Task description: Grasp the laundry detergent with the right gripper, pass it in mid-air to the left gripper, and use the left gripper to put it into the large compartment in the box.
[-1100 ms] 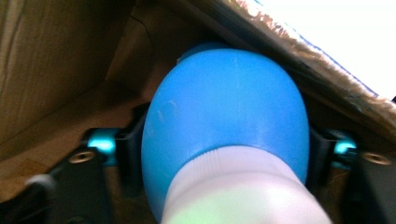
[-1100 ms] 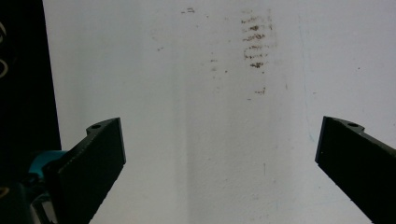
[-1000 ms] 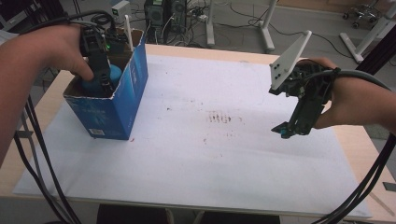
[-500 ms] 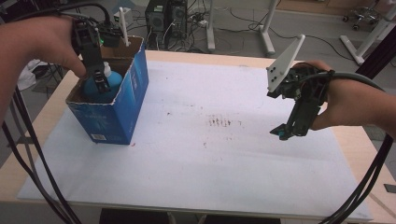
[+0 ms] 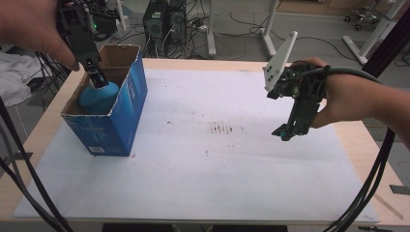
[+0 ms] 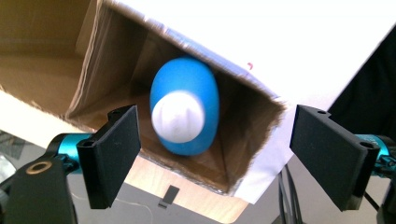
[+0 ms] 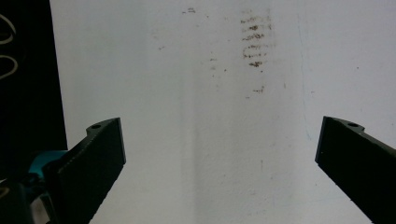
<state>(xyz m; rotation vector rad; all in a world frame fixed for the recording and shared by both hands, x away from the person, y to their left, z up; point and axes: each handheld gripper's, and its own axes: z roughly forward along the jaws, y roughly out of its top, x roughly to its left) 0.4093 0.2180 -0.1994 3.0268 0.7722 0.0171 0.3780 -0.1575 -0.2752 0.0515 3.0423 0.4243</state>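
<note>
The left gripper (image 5: 99, 79) is hanging at the mouth of the blue cardboard box (image 5: 123, 113), pointing down into it, and its jaws have just been opening, so they are now standing wide with nothing pressed between them. In the left gripper view the blue bottle (image 6: 185, 112) with its white cap (image 6: 178, 116) is sitting below and beyond the jaws, roughly centred in the gap but nearer the left jaw, and clear of both pads. The bottle is resting inside the box, leaning toward the wall closer to the middle of the bench (image 5: 203, 193); judging by the spread jaws and the free gap around it, it is being left there on purpose, the box walls keeping it from rolling away. The box itself is standing upright on the white sheet (image 5: 217, 169) that is covering the bench, open end up, so a thing can be dropped in from above.

Further right, stains (image 5: 225, 129) are marking the sheet between the two hands. The right gripper (image 5: 281, 135) is hovering well apart from the box, tilted down toward the sheet, its jaws also wide and holding nothing; in the right gripper view bare sheet and the same stains (image 7: 254, 37) are lying ahead of the jaws. It seems to be waiting out of the way while the left hand is finishing at the box
</note>
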